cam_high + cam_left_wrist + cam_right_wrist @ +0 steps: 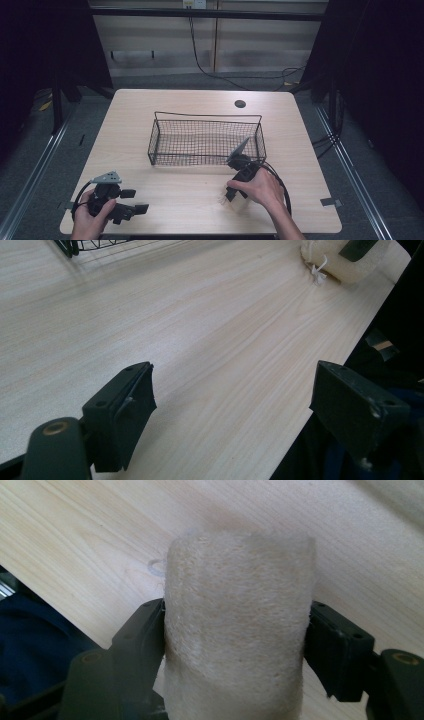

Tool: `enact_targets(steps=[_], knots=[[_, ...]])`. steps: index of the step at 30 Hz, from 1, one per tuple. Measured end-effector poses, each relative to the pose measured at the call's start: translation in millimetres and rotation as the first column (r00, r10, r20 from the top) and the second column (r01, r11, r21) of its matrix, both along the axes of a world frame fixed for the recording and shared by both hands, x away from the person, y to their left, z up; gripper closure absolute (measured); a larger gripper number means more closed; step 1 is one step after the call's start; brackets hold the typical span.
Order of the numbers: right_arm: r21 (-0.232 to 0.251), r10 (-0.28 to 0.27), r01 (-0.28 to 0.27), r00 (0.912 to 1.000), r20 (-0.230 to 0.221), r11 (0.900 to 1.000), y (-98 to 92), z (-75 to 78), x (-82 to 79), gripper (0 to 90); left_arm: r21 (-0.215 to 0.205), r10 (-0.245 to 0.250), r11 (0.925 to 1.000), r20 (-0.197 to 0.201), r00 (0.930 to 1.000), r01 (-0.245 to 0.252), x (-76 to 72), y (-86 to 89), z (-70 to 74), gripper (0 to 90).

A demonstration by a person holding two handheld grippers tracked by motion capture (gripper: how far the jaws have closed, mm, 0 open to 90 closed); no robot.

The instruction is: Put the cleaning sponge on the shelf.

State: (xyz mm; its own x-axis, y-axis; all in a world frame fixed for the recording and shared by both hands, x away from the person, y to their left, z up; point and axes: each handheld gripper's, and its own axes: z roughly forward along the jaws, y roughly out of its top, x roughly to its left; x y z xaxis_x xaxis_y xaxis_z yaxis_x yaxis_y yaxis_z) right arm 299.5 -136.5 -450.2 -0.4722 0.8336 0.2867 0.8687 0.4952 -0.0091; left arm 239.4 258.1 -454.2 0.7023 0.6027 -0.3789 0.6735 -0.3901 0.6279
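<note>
The right gripper jaws clamp a beige loofah roll, its lower end cut off; left gripper jaws gape.

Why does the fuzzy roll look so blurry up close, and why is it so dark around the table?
Right gripper view: the loofah roll sits too near the lens, so it looks soft. High view: light falls on the table, the room stays dark. Left gripper view: the jaws are dim, the wood sharp.

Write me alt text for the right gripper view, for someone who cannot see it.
A pale, fuzzy loofah-like roll stands between the right gripper's two black jaws, which touch its sides. Behind it lies the light wooden table, whose edge runs diagonally at lower left with dark blue fabric beyond.
</note>
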Motion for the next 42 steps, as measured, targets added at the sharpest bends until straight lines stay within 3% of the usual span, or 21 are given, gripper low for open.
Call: enact_targets(steps=[12,20,42], knots=[[0.010,-0.008,0.008,0.9999,-0.008,1.000,0.7,0.0,-1.1,30.7,0.000,0.001,1.0000,0.002,1.0000,-0.001,0.0,0.2,0.0,17.4],[0.020,-0.022,0.023,0.9997,-0.007,1.000,-1.3,7.1,-0.2,30.8,0.001,0.002,1.0000,0.003,1.0000,-0.002,0.2,0.2,-0.1,17.4],[0.081,0.009,-0.010,1.0000,0.003,0.997,0.0,32.9,4.3,30.9,-0.002,0.004,1.0000,0.000,1.0000,-0.004,0.0,0.2,-0.1,17.4]])
